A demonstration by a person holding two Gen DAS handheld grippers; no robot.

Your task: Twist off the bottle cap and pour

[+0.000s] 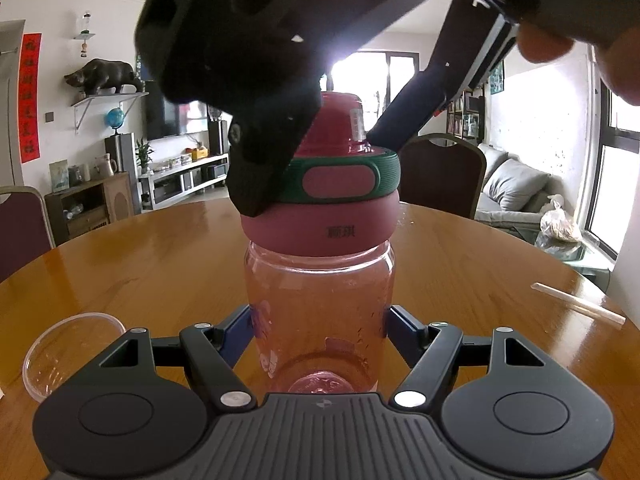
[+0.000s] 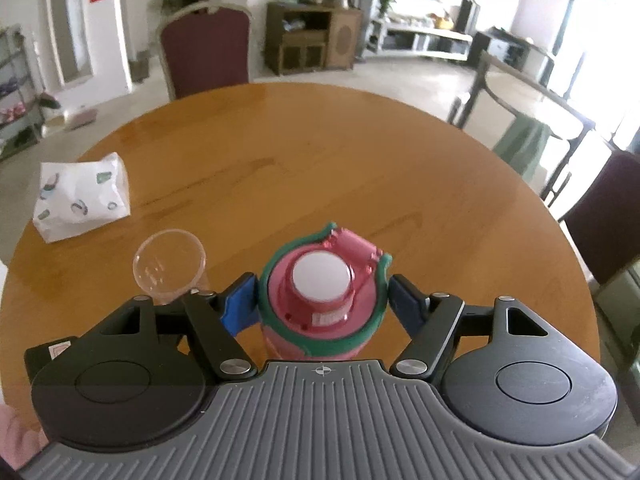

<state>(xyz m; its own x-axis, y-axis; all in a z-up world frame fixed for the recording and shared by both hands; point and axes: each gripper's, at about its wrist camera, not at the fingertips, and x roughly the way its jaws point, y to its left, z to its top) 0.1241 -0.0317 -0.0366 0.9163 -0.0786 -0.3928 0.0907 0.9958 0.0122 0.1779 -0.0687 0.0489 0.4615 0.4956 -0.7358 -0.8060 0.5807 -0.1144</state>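
In the left wrist view, the pink water bottle (image 1: 319, 300) is standing upright on the round wooden table (image 1: 460, 264), its clear tinted body sitting between the blue pads of the left gripper (image 1: 320, 330). Both pads are pressing against the lower sides of the bottle, so the fingers are closing only as far as the bottle's width and gripping it. Above, the right gripper (image 1: 340, 132) is reaching down from the top of the view, one black finger lying against the left side of the pink and green cap (image 1: 340, 176) and the blue-padded finger against its right side. A clear plastic cup (image 1: 64, 354) is sitting on the table at the lower left, apart from the bottle. A translucent straw (image 1: 578, 303) is lying on the table to the right.

In the right wrist view, the camera is looking down onto the cap (image 2: 324, 296), which is sitting between the blue pads of the right gripper (image 2: 322, 304). The left pad is touching the cap's green band; the right pad is lying just beside it, and whether it is touching I cannot tell. The clear plastic cup (image 2: 170, 266) is standing just left of the bottle. A white printed paper bag (image 2: 82, 196) is resting well apart on the table's left side (image 2: 320, 160).
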